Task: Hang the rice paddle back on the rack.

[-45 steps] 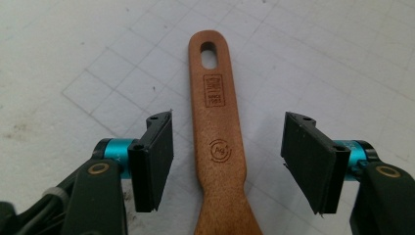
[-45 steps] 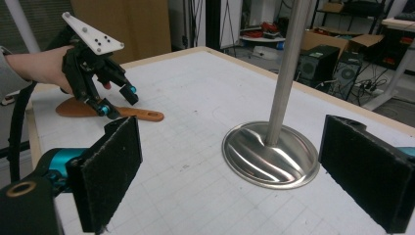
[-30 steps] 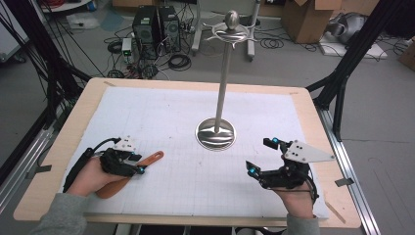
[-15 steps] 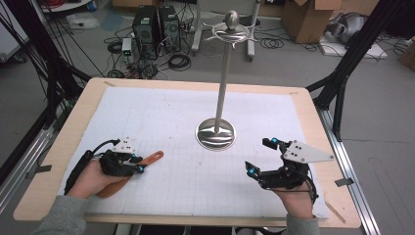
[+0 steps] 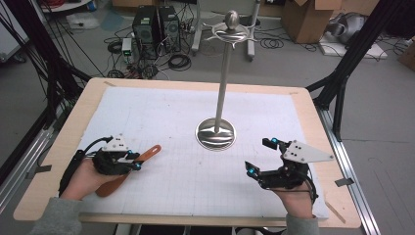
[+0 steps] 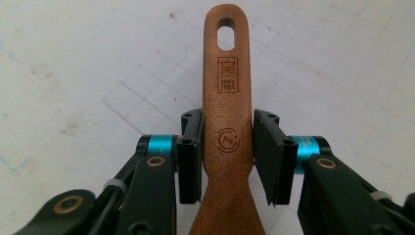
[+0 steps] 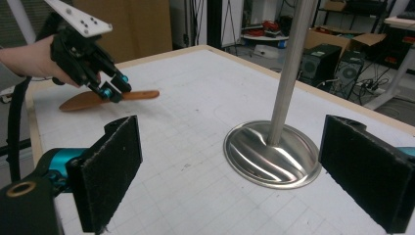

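A brown wooden spoon [image 5: 149, 152] lies flat on the white gridded mat [image 5: 161, 112] at the front left, its holed handle end pointing toward the stand. My left gripper [image 5: 136, 160] is shut on the spoon's handle [image 6: 227, 73]; in the left gripper view [image 6: 227, 147] both pads press its sides. From the right gripper view the spoon [image 7: 139, 94] and that left gripper [image 7: 113, 88] show far off at left. My right gripper [image 5: 258, 155] stands wide open at the front right, and nothing lies between its pads [image 7: 232, 161].
A tall metal stand with a round shiny base [image 5: 215, 133] and a hooked top [image 5: 232, 30] rises at the table's middle; its base [image 7: 271, 152] is just ahead of the right gripper. Beyond the table are computers, cables and cardboard boxes on the floor.
My left hand has slid slightly left and back along the spoon. The right gripper has stayed where it was.
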### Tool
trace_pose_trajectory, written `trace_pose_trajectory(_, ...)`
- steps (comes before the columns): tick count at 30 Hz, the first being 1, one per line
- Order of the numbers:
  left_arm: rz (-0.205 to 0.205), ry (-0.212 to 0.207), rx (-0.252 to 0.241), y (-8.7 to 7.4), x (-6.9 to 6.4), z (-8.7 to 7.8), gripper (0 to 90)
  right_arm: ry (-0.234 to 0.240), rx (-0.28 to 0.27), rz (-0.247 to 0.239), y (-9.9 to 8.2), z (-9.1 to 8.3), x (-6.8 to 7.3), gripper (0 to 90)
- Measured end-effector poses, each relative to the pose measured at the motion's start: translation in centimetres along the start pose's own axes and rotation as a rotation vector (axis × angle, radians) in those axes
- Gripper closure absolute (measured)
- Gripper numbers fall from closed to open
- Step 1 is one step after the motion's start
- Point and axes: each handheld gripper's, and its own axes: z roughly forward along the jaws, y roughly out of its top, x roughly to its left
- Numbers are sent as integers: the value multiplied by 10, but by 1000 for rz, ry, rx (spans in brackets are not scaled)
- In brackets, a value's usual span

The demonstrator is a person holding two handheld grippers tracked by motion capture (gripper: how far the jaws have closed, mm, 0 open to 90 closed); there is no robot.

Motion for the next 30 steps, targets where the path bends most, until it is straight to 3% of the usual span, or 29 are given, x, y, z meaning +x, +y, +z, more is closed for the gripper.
trace_pose_trajectory(7, 21, 28, -83, 6, -5, -21, 650, 1, 3, -1, 0, 1, 0, 77)
trace_pose_trajectory(17, 27, 45, -146, 12, -9, -38, 650, 2, 3, -2, 0, 1, 0, 77)
trace_pose_trajectory(22, 31, 46, -175, 17, -12, -44, 650, 3, 5, -3, 0, 2, 0, 77)
trace_pose_trajectory(30, 23, 81, -253, 29, -23, -49, 650, 4, 4, -5, -1, 2, 0, 77)
